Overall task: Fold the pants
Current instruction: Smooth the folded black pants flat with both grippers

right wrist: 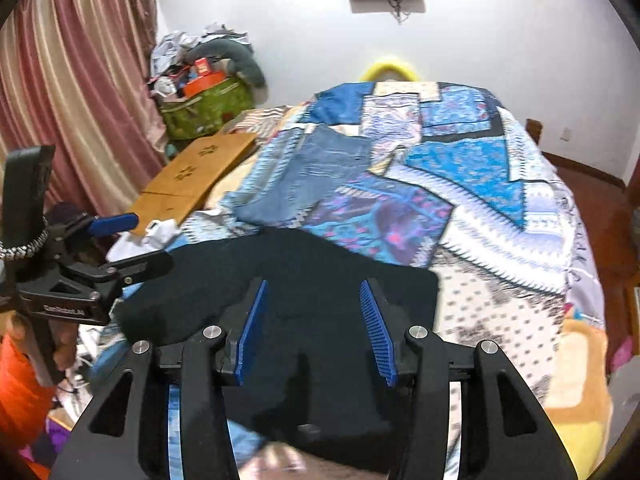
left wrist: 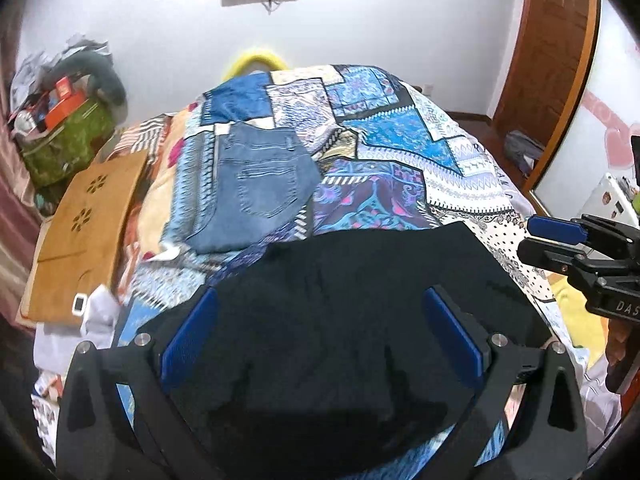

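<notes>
Dark navy pants [left wrist: 352, 300] lie folded on the patterned bedspread at the near edge of the bed; they also show in the right wrist view [right wrist: 304, 288]. My left gripper [left wrist: 320, 312] is open above them, with nothing between its blue pads. My right gripper [right wrist: 316, 296] is open above the same pants, empty. The right gripper shows from the side in the left wrist view [left wrist: 548, 240], and the left gripper in the right wrist view [right wrist: 136, 240]. Folded blue jeans [left wrist: 260, 184] lie farther back on the bed, and also show in the right wrist view [right wrist: 308, 176].
A brown board [left wrist: 84, 220] lies along the bed's left side. A green bag [left wrist: 68, 140] full of clutter stands in the left corner by pink curtains [right wrist: 72, 80]. A wooden door [left wrist: 548, 48] is at right. A yellow cushion [right wrist: 580, 380] lies at the bed's right near edge.
</notes>
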Available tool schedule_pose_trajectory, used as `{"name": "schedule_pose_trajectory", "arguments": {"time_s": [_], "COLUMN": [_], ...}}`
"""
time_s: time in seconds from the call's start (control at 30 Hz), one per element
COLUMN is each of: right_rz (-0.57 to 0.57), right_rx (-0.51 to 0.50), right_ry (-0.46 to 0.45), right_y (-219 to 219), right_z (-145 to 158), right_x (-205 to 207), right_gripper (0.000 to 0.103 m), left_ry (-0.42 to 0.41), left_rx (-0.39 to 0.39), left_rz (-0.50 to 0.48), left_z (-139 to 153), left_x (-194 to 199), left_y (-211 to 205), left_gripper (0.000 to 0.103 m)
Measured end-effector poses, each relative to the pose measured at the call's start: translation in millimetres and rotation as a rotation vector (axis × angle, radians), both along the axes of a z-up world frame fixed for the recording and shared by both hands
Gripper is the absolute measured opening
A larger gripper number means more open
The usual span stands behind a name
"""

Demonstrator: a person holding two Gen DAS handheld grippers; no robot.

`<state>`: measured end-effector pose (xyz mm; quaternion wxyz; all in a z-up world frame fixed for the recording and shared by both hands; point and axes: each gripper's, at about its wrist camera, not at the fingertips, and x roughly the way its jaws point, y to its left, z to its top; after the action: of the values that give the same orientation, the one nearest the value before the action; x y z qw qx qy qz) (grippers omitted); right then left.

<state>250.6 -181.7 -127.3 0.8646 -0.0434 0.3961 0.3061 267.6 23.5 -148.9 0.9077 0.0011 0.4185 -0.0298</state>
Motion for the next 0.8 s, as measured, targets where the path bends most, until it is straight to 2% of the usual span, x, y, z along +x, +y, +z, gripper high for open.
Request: {"name": "schedule_pose_trajectory", "arguments": {"time_s": [0.33,0.53,0.6,0.8], "right_rz": [0.014,0.046,0.050,0.032], "right_rx": [-0.057,-0.114,-0.108,-0.099], "right_ry": [0.105,0.172,0.177,0.189], "right_y": [-11,-11,-15,-28], "right_z": [-53,-85,-89,-88], "right_x": [39,47,43,29], "right_gripper": [0.044,0.044,0.044,0.044], "left_ry": [0.131,0.229,0.257,0.264], "left_rx": [0.044,0.077,0.069,0.046], "left_rz": [-0.080,-0.105,-0.110,-0.095], "left_z": [-51,-87,-97,-97], "left_x": [59,75,77,71], "left_y": [-39,-48,-48,-43], "left_gripper": [0.103,0.103,0.103,0.103]}}
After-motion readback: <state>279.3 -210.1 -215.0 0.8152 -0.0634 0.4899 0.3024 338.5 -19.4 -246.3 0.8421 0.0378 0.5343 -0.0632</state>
